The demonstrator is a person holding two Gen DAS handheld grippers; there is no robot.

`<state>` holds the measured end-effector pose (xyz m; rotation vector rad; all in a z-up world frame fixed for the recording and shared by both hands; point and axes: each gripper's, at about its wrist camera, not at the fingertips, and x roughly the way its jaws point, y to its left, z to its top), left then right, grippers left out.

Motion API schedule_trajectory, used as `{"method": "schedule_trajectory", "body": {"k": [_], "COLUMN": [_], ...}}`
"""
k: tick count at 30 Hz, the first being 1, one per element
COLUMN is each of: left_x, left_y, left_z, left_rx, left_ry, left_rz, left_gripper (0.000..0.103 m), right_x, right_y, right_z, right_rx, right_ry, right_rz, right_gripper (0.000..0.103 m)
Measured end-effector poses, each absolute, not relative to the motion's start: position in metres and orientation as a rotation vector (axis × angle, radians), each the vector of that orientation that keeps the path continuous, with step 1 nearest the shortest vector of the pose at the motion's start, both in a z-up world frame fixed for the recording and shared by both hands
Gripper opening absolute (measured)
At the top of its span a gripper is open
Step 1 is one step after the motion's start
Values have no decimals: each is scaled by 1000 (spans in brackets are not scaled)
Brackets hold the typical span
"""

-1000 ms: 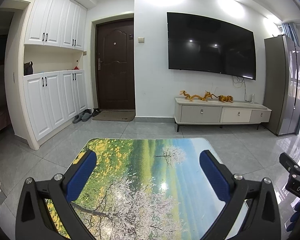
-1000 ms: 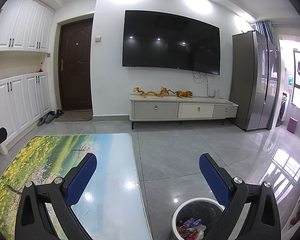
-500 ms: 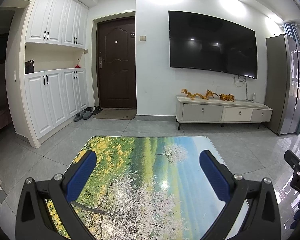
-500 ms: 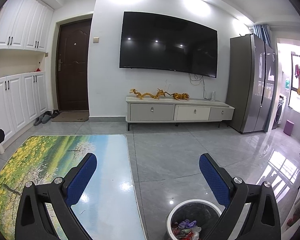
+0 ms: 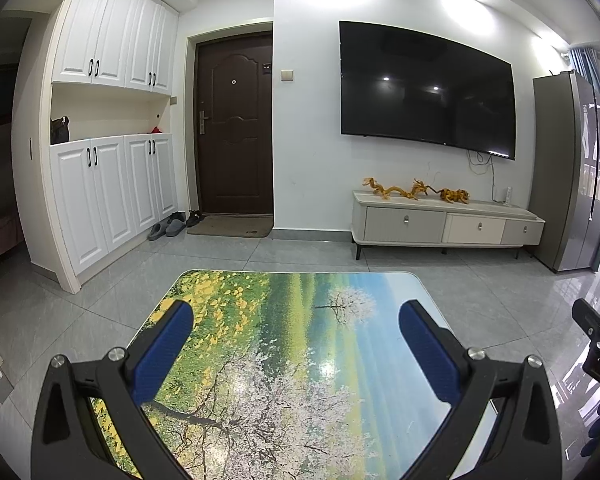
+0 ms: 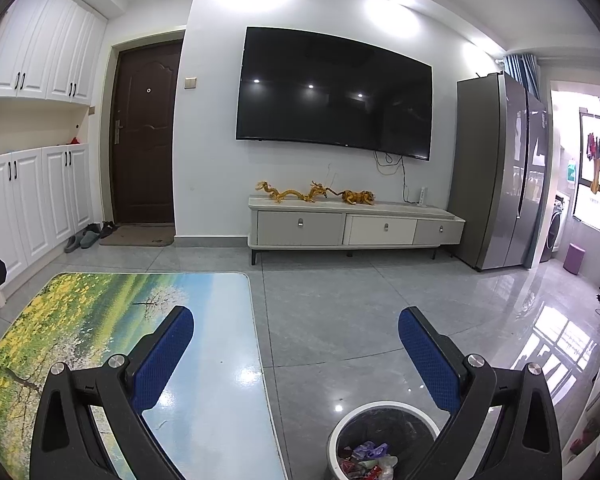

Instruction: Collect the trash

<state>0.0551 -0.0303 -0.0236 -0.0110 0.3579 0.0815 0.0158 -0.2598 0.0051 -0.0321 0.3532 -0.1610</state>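
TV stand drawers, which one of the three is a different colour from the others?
The middle drawer is white. The left drawer and right drawer beside it are both grey.

The right gripper [image 6: 296, 344] swings its view left and tips upward: the wall-mounted black television [image 6: 334, 92] sits lower in its view, and the white round trash bin with the black liner [image 6: 384, 440] shows more fully. The left gripper [image 5: 296, 348] drifts, the dark brown door [image 5: 234, 124] sliding rightward.
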Motion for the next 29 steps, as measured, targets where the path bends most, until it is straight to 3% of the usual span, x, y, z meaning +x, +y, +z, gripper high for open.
{"method": "schedule_trajectory", "body": {"k": [29], "left_x": [50], "left_y": [-27], "left_z": [-26], "left_rx": [-1], "left_ry": [340], "left_rz": [84], "left_gripper": [103], "right_x": [16], "right_y": [-252], "right_z": [1], "right_rx": [-46], "right_ry": [348], "right_rz": [-159], "right_gripper": [103]}}
